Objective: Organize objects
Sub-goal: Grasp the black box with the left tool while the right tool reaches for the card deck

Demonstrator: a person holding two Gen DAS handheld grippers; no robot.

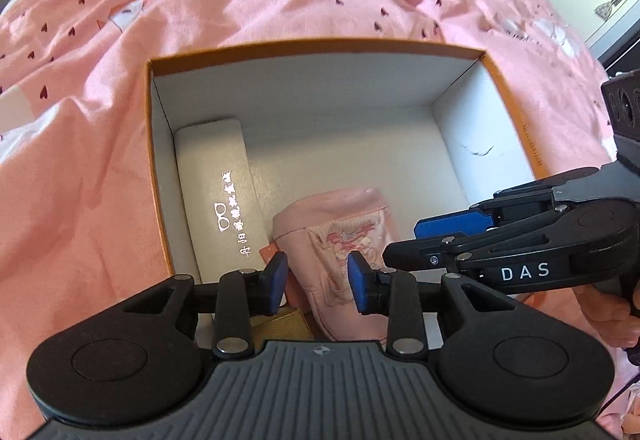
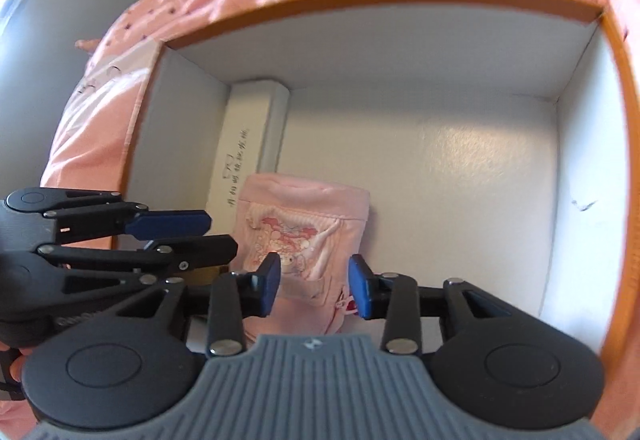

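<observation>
While both grippers, left (image 1: 317, 282) and right (image 2: 314, 286), hover part-open and empty, the folded pink cloth pouch (image 2: 306, 240) may topple inside the orange-rimmed white cardboard box (image 2: 400, 4) if brushed.

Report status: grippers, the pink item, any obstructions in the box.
Left gripper and right gripper open, holding nothing. Folded pink printed cloth lies in orange-rimmed white box, beside white rectangular case. Nothing obstructing.
</observation>
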